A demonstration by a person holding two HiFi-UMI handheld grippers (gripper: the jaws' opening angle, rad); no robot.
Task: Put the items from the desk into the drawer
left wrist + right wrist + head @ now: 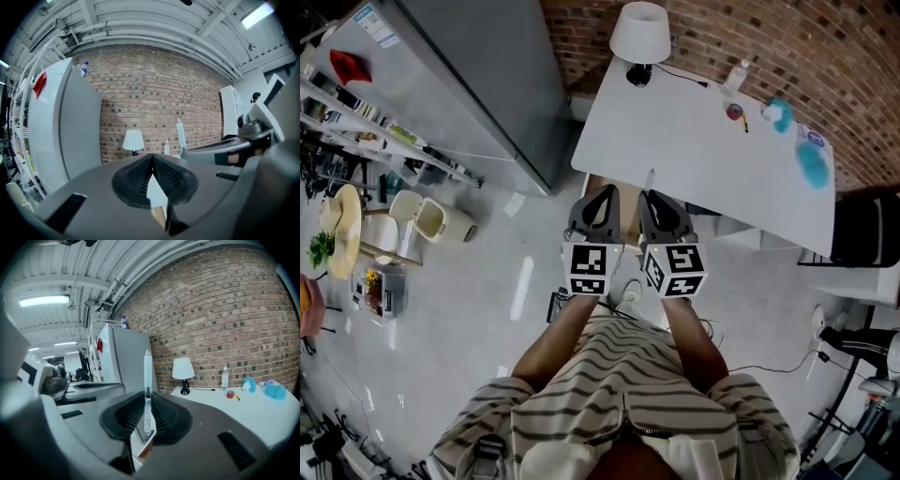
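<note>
Far left I log shelves (366, 112) crowded with small goods, and two pale bins (431, 220) on the floor beside them. Next is a tall grey fridge (478, 75), standing against the brick wall (787, 37). Centre, my left gripper (602, 192) is held level at the near edge of the desk (694, 150); its own view shows the jaws clenched tip to tip, with nothing between them. Just beside it on the right is my right gripper (654, 197), grasping a pen (147, 380). The pen is white and slim and stands upright, pinched low on its barrel, with its tip well above the jaws. In the head view it shows only as a thin pale line over the desk's near edge. The person's arms and a striped shirt (619, 394) are below both grippers. On the desk, at its back left corner, is a white lamp (639, 33) with a black base. To the right along the wall side are a clear bottle (736, 75), upright, a small red tape roll (733, 112), then a blue-and-white item (778, 112). A blue fluffy item (813, 164) lies nearest the desk's right end. All of these are well apart from both grippers.
</note>
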